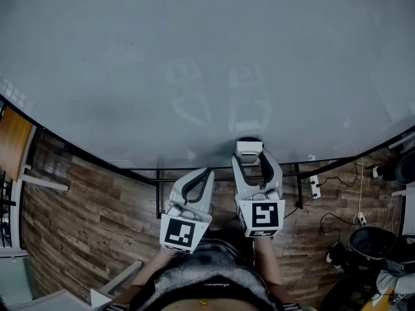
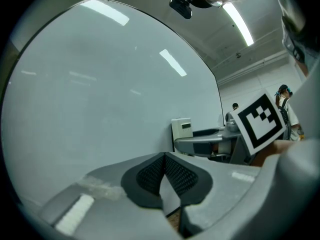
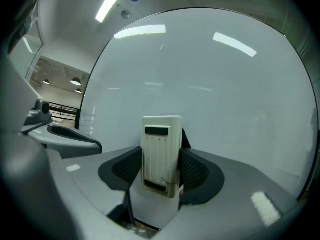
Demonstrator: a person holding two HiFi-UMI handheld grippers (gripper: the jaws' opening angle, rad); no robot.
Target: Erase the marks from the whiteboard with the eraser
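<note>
The right tongs (image 3: 159,170) clamp the eraser (image 3: 161,144), left tongs (image 2: 164,170) closed empty; pressed askew on the whiteboard (image 3: 215,84) ahead, it may slip

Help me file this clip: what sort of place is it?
Probably an office or lab workroom: a large white whiteboard, brown wood-plank floor, a white power strip with cables, and long ceiling strip lights. The right gripper holds a cream plastic eraser.
</note>
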